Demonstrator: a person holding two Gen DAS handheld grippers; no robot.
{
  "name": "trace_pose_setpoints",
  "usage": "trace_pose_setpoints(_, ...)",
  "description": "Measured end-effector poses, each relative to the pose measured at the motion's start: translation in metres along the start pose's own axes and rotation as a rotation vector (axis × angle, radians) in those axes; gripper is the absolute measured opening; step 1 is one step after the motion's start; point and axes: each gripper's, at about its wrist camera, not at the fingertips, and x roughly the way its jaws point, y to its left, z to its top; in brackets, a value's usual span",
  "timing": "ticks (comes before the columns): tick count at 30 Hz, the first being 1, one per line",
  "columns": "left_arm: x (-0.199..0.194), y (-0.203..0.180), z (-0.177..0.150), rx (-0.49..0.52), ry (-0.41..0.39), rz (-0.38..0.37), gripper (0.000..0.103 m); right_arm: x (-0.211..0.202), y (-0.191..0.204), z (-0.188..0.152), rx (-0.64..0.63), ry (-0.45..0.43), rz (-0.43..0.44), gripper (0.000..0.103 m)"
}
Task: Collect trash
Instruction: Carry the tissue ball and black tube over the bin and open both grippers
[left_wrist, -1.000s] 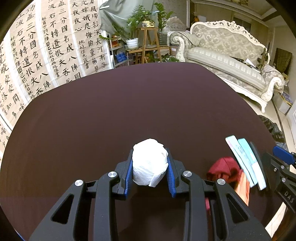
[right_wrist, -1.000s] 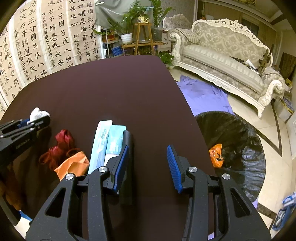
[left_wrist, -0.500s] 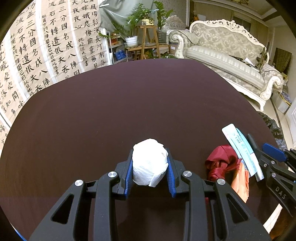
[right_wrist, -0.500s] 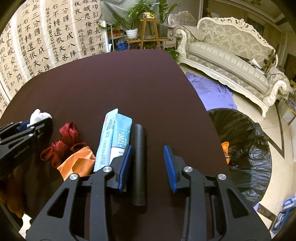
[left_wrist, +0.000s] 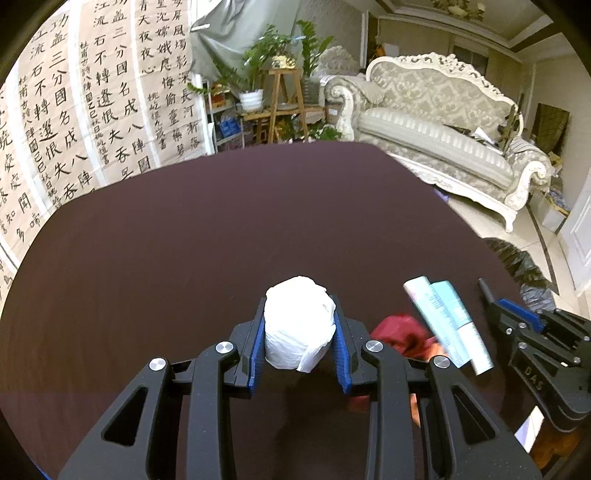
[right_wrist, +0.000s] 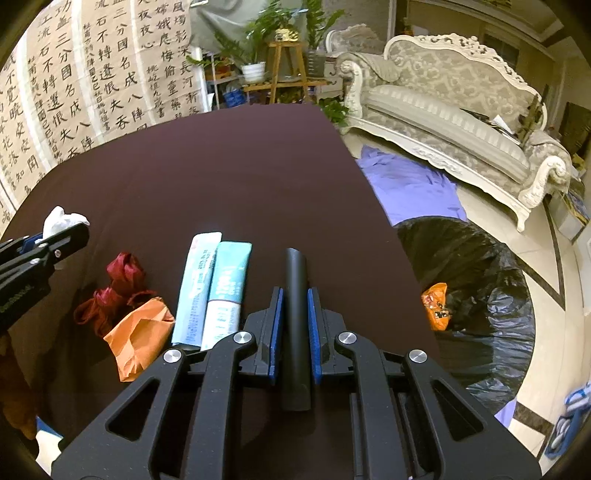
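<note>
Right gripper (right_wrist: 295, 325) clamped on black tube (right_wrist: 295, 295); left gripper (left_wrist: 299, 343) pinching tissue wad (left_wrist: 298, 325). Risk: smooth tube slipping out before trash bag (right_wrist: 480, 295), right of table (right_wrist: 221, 166).

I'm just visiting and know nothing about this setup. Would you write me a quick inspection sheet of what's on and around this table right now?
Surface: dark brown table, bare at the far end.
Job's things: white paper wad; black tube; two toothpaste boxes; red wrapper; orange wrapper.
Clutter: nothing seen.
Tools: left tool shut on paper wad; right tool shut on black tube.
Cables: nothing seen.
Surroundings: black trash bag on floor, sofa, calligraphy sheets, plants.
</note>
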Motion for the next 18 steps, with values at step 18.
trace_pose_setpoints(18, -0.008, -0.116, 0.032, 0.172, -0.085, -0.182, 0.032, -0.029, -0.105, -0.001, 0.187, -0.088, -0.164, 0.013)
